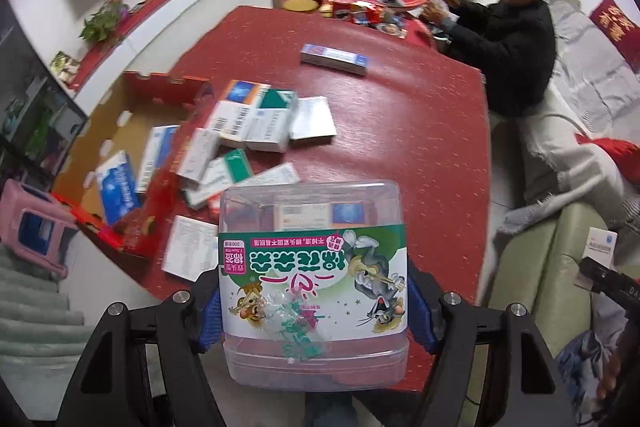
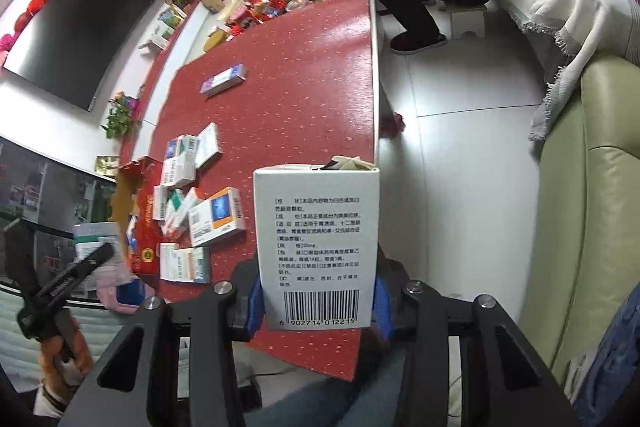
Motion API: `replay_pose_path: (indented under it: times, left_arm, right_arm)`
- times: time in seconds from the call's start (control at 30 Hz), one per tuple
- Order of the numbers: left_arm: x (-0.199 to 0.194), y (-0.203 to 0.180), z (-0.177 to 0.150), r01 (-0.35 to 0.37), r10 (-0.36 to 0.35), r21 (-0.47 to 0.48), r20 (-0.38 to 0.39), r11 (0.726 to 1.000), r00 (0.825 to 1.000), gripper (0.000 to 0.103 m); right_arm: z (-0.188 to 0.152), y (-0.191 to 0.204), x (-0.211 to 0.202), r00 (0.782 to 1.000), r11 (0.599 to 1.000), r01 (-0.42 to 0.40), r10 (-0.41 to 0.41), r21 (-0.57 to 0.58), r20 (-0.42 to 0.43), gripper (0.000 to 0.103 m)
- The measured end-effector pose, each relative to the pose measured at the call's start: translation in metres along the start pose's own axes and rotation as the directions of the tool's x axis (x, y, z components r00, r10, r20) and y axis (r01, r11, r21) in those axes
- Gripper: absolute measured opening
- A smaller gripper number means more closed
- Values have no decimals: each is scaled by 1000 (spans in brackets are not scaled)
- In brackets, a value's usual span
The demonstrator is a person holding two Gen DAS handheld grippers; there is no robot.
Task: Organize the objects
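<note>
Medicine boxes (image 1: 256, 123) lie scattered on the red surface (image 1: 400, 115) beside the open carton (image 1: 120, 131), ahead and left of both tongs. Left tongs (image 1: 314, 307) clamp a clear tub (image 1: 312, 287); right tongs (image 2: 318, 307) clamp an upright white box (image 2: 316, 247), farther from the carton.

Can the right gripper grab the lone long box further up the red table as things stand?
Probably not: the right gripper is shut on a white medicine box, so its jaws are occupied. The long blue-and-white box lies unobstructed.
</note>
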State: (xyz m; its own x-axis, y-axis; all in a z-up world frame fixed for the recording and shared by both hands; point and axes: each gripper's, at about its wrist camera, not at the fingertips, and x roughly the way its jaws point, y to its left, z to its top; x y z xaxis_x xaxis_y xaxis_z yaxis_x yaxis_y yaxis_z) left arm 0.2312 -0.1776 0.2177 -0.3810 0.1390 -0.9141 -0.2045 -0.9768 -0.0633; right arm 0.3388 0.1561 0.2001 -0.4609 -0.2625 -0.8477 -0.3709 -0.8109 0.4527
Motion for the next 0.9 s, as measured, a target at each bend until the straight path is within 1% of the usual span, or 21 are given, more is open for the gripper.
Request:
replay_pose_path:
  times: [0.03, 0.07, 0.1, 0.13, 0.17, 0.2, 0.27, 0.37, 0.43, 0.5, 0.53, 0.63, 0.67, 0.73, 0.83, 0.9]
  left_arm:
    - [1, -7, -4, 21, -21, 10, 13, 1000, 1000, 76]
    - [2, -14, -8, 19, -19, 28, 24, 999, 1000, 76]
    - [3, -21, -12, -2, 1, 43, 23, 999, 1000, 76]
    - [1, -26, -17, -4, 4, 34, 10, 999, 1000, 76]
    - [-3, -30, -22, 31, -31, 7, 8, 999, 999, 76]
    - [-4, -34, -24, 42, -42, 2, 9, 999, 999, 76]
    - [-5, -55, -30, 10, -11, 28, 13, 1000, 1000, 76]
    - [2, -88, -31, 0, 0, 7, -1, 1000, 1000, 76]
    - [6, -116, -27, -33, 34, -15, 7, 999, 999, 76]
    - [10, -143, -20, -64, 65, -61, 11, 996, 998, 76]
    - [13, -161, -14, -64, 64, -112, -4, 992, 998, 76]
    - [14, -194, -1, -38, 34, -217, -24, 976, 999, 76]
    - [13, -204, 3, -43, 38, -224, -24, 974, 999, 76]
    - [9, -227, 18, -65, 65, -209, -7, 976, 998, 76]
    - [10, -251, 39, -88, 94, -194, 23, 977, 995, 76]
    - [13, -259, 46, -89, 99, -216, 33, 972, 995, 76]
  right_arm:
    - [-1, 2, 1, 1000, 1000, -15, 15, 2, -4, 42]
    - [-2, 5, 4, 999, 999, -41, 41, 2, -27, 42]
    - [0, 9, 7, 995, 997, -76, 75, -11, -61, 42]
    - [2, 12, 8, 994, 996, -87, 85, -31, -68, 42]
    - [6, 14, 7, 994, 994, -93, 89, -49, -69, 42]
    - [11, 16, 7, 992, 992, -107, 102, -64, -75, 42]
    - [28, 15, 8, 986, 984, -147, 138, -103, -90, 42]
    - [58, 4, 1, 976, 963, -207, 191, -171, -108, 42]
    - [83, -10, -9, 970, 941, -237, 213, -242, -121, 42]
    - [100, -24, -20, 970, 922, -233, 200, -309, -135, 42]
    - [113, -36, -27, 971, 914, -227, 186, -335, -150, 42]
    - [142, -60, -45, 966, 908, -244, 195, -339, -172, 42]
    - [151, -67, -51, 964, 905, -252, 204, -343, -170, 42]
    - [165, -74, -58, 962, 893, -262, 212, -366, -172, 42]
    - [179, -74, -55, 957, 868, -271, 199, -416, -209, 42]
    - [189, -67, -53, 954, 842, -280, 190, -461, -233, 42]
